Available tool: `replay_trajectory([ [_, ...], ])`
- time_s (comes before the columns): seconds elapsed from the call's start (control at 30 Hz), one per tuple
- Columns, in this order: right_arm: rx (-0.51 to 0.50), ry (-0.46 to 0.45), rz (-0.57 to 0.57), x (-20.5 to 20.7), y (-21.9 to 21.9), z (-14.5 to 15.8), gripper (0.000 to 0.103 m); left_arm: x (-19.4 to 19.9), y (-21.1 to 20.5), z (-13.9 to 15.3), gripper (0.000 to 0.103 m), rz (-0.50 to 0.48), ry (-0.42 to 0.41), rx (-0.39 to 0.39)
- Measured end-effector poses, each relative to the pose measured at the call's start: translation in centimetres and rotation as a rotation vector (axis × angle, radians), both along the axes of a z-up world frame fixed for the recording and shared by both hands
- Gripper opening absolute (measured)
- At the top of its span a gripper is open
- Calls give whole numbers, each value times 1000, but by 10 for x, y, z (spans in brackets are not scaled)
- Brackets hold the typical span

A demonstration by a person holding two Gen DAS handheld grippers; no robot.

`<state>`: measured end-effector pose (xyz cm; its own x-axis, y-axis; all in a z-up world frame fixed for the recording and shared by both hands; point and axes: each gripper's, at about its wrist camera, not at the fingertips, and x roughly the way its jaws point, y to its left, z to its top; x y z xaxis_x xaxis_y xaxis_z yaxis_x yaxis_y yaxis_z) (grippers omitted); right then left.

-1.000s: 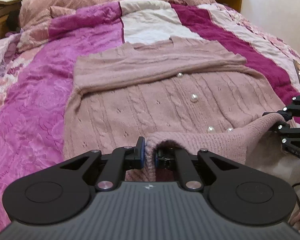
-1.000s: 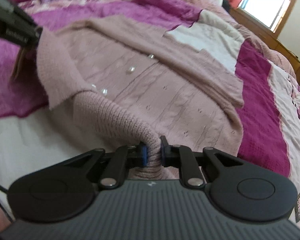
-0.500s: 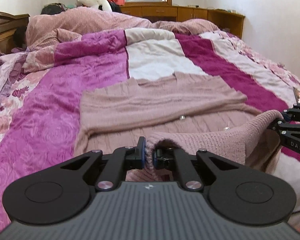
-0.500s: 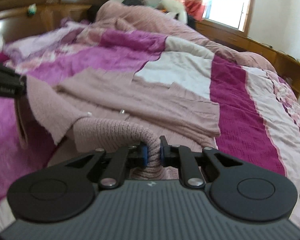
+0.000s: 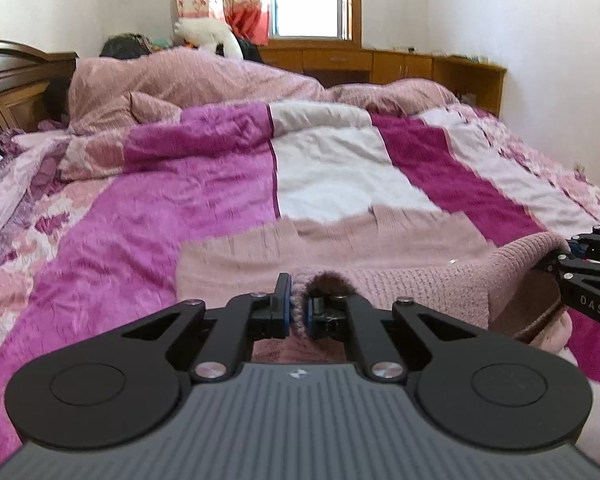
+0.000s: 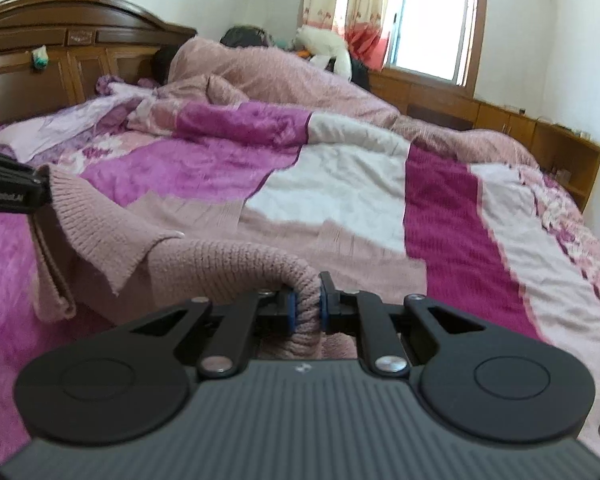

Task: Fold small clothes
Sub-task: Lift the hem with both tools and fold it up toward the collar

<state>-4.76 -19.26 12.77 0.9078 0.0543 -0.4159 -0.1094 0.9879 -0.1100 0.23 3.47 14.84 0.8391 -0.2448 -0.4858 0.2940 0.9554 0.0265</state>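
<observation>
Left wrist view: the left gripper (image 5: pixel 298 312), at lower centre, pinches the ribbed hem of the pink knit sweater (image 5: pixel 380 240), jaws clamped on the fabric. The right gripper (image 5: pixel 572 254) enters at the right edge, its jaws closed on the same hem, which is lifted between the two. The rest of the sweater lies flat on the purple and white quilt (image 5: pixel 180 184) mid-frame. No containers appear.
</observation>
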Motion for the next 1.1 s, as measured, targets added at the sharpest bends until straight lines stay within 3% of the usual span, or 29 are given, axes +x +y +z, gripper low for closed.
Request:
replay_trajectory([
  [0.2,-14,-62,-3,27,4,16,14,28,-6,20,8,12,-62,-24],
  [0.4,-12,-62,-17,66,3,16,14,65,-25,37,8,5,-163,9],
  [0.6,-25,48,-34,111,2,-18,14,110,-37,11,8,-1,-40,17],
  [0.77,19,142,-55,126,-9,-45,13,113,-28,-22,9,-35,100,-9],
  [0.9,36,170,-65,123,-11,-57,14,104,-27,-42,10,-88,165,-29],
  [0.93,42,174,-66,121,-11,-59,14,103,-28,-47,15,-104,184,-38],
  [1.0,49,177,-68,118,-13,-60,14,101,-31,-58,40,-131,215,-38],
  [1.07,55,181,-68,117,-14,-61,14,97,-37,-67,54,-131,221,-19],
  [1.1,57,182,-66,116,-15,-61,14,95,-39,-70,55,-129,219,-5],
])
